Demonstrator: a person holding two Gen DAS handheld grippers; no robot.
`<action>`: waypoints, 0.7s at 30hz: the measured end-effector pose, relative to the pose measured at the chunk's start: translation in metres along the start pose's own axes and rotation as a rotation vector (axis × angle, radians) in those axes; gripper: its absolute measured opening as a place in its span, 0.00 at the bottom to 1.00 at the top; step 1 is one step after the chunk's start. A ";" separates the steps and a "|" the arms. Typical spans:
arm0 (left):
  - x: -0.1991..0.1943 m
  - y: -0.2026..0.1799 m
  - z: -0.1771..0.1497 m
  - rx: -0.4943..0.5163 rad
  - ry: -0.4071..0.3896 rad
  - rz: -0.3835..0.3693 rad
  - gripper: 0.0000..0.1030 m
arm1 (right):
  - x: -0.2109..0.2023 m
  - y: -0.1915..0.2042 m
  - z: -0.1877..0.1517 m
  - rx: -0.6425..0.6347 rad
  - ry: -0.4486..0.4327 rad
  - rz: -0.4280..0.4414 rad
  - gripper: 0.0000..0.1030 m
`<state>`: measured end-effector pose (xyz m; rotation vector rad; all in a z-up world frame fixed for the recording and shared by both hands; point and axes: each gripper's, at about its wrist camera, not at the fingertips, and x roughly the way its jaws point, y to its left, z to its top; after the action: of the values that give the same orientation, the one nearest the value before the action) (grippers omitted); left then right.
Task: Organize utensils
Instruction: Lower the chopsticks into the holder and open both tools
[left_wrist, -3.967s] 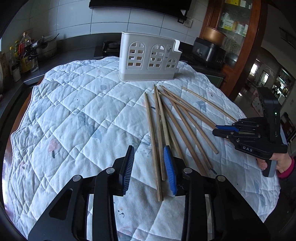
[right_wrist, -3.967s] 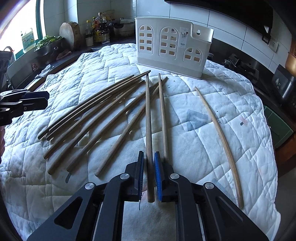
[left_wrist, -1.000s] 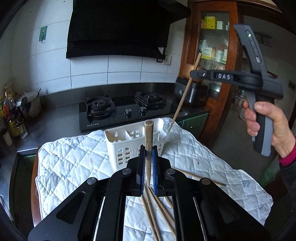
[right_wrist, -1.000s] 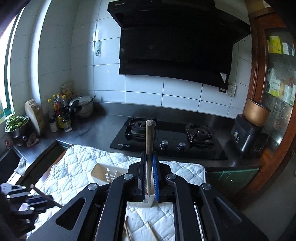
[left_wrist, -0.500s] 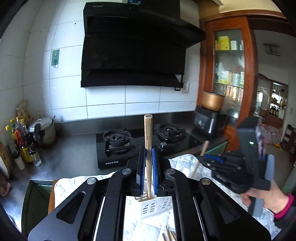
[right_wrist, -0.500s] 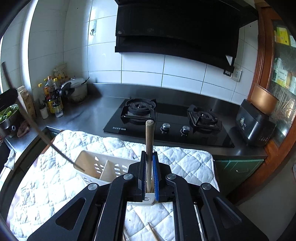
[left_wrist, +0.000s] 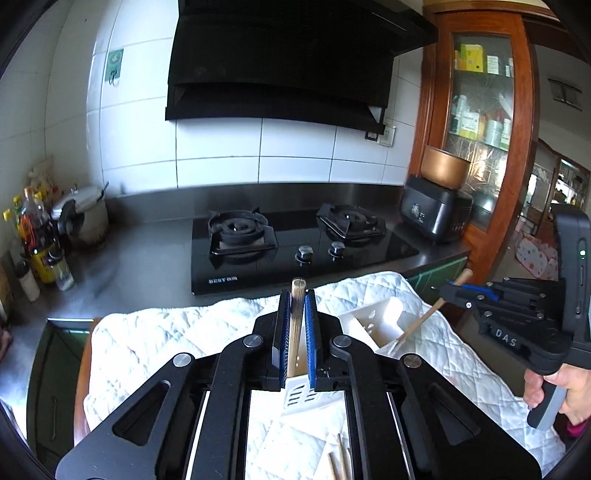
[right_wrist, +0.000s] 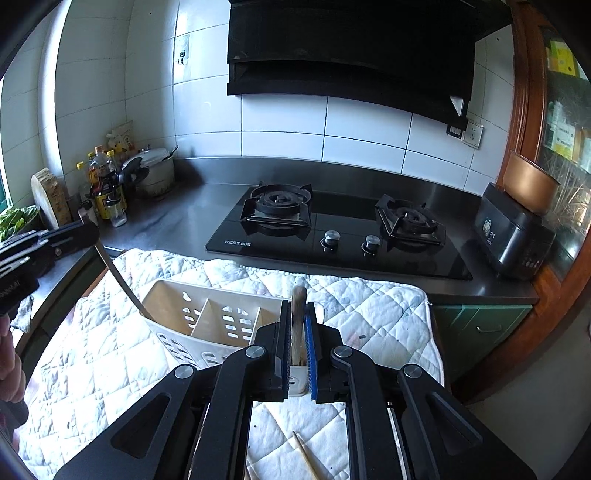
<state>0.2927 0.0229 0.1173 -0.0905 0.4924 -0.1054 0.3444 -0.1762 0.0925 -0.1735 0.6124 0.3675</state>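
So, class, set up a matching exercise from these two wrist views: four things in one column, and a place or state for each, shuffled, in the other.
Things
1. left tool
2. white holder
3. loose chopsticks
4. copper pot

Places or states
A. lying flat on the quilted cloth
B. on top of the black appliance
C. shut on an upright chopstick
D. standing on the cloth, split by a divider

Pairs: 1-C, 2-D, 3-A, 4-B

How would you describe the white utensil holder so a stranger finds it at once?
In front of the black gas stove lies a white quilted cloth. On it stands the white plastic holder: the only box there, open-topped, divided inside, with window-like slots in its walls.
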 end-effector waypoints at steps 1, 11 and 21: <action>0.001 0.000 -0.001 0.002 0.000 0.001 0.08 | -0.003 0.000 0.000 0.002 -0.007 -0.001 0.10; -0.040 -0.013 0.001 0.020 -0.064 -0.016 0.10 | -0.067 -0.008 -0.008 0.010 -0.102 -0.018 0.35; -0.108 -0.024 -0.052 0.019 -0.063 -0.066 0.30 | -0.130 -0.002 -0.089 -0.004 -0.093 0.044 0.39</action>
<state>0.1712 0.0094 0.1250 -0.0913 0.4258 -0.1709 0.2002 -0.2390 0.0975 -0.1458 0.5245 0.4166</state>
